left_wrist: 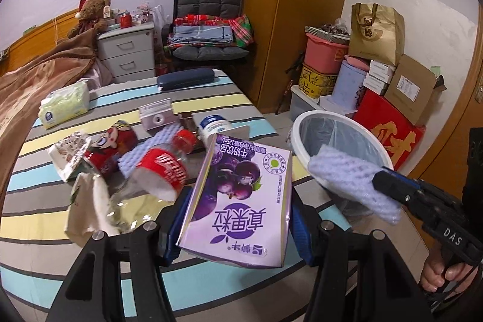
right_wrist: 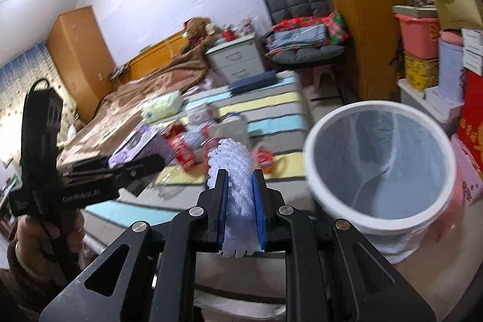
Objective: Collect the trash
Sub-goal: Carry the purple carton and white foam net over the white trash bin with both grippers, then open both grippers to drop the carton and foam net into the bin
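Observation:
My left gripper is shut on a purple milk carton box, held above the striped bed. My right gripper is shut on a pale foam net sleeve, close to the left of the white-rimmed trash bin. In the left wrist view the sleeve hangs over the near rim of the bin. On the bed lie a clear bottle with a red label, a red snack packet, crumpled wrappers and another foam pad.
A tissue pack, a dark blue case, a small white box and a white jar are on the bed. Boxes and bags are stacked behind the bin. A wardrobe, chair and drawers stand beyond.

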`<state>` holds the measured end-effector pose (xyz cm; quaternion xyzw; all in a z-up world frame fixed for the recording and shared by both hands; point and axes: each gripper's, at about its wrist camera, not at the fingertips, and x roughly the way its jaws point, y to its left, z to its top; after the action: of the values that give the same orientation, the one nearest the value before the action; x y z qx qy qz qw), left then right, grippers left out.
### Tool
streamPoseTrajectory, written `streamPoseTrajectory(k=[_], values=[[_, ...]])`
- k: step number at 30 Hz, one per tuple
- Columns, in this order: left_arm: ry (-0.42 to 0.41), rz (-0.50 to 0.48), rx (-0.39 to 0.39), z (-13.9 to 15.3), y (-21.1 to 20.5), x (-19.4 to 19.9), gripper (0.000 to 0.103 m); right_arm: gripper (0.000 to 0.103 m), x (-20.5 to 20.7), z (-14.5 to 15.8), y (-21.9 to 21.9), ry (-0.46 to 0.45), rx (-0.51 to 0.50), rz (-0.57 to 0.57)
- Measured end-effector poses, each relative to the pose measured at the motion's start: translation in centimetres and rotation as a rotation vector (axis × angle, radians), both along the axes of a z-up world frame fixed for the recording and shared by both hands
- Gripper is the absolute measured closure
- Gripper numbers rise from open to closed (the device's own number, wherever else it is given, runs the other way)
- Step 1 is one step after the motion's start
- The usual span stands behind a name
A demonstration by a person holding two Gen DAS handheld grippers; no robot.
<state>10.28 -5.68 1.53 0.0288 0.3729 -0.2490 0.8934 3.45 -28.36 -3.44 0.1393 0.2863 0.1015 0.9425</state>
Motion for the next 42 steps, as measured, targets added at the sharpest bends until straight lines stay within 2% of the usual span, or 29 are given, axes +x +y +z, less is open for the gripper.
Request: streamPoseTrajectory(k=[4, 15, 21, 26, 34, 39, 42], values=[[-0.03, -0.036, 0.012, 0.7, -2.5, 0.0, 0.044, 0.087, 0.1, 0.5, -1.3, -0.021, -0.015, -0.049], [-0.014, -0.156, 0.004, 0.9, -11.3, 1.3, 0.044, 0.087, 0.1, 1.8, -5.7, -0.06, -0.135, -0.211], [0.022, -0.218, 0.016, -0.4, -16.5, 2.3, 0.044, 0.087, 0.8, 1.3, -7.9, -0.036, -0.189, -0.266], [0.068, -0.242, 0.036, -2.6, -19.7, 3.2, 0.044, 0.087, 1.7, 0.2, -9.5, 0.006, -0.205, -0.282], [0.071, -0.236, 0.101, -4.8, -22.2, 4.6, 0.043, 0.087, 3.4, -1.3, -11.1, 0.09, -0.213, -0.288], [0.117, -0.216, 0.065, -5.4, -22.3, 5.8, 0.043, 0.086, 4.3, -1.9, -11.7, 0.136, -0.236, -0.302], [0.137, -0.206, 0.046, -5.7, -22.1, 6.2, 0.038, 0.083, 4.5, -2.2, -12.2, 0.162, -0.231, -0.31]])
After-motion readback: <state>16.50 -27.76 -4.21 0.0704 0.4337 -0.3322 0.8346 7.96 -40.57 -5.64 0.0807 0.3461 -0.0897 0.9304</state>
